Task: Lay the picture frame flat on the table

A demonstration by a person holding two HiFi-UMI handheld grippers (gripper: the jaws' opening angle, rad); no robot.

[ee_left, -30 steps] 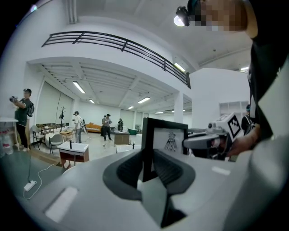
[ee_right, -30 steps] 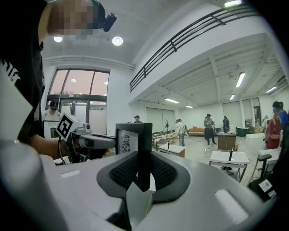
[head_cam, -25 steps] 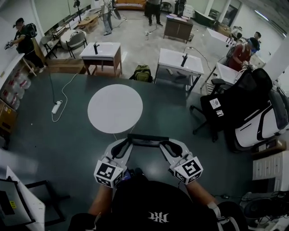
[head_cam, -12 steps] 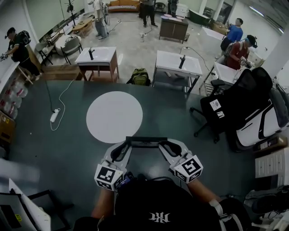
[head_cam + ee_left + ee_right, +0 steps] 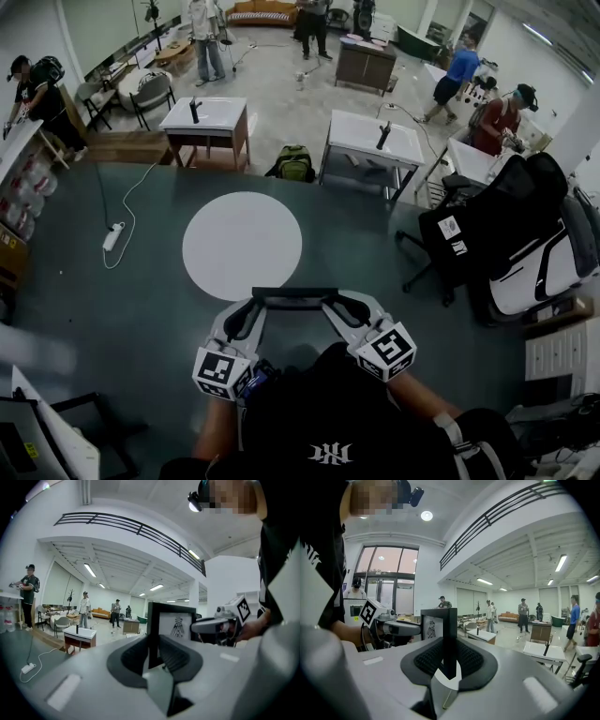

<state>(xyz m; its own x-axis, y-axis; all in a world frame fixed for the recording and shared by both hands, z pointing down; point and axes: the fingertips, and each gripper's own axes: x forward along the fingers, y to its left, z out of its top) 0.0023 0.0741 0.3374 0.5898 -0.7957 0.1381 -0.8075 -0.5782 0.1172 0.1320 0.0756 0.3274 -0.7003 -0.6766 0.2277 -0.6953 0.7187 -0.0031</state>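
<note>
- The left gripper has its jaws clamped on the picture frame's left edge, and the right gripper on its right.
- The frame is upright (drawing towards the person), held beside the round white tabletop.

The floor here is mostly a big dark teal carpet, with a white power strip and its cable lying on the left side. At the far edge, an olive green backpack sits between a left white rectangular desk and a right white rectangular desk. A black office chair stands off to the right, and a brown wooden cabinet is further back with a few people nearby.
</note>
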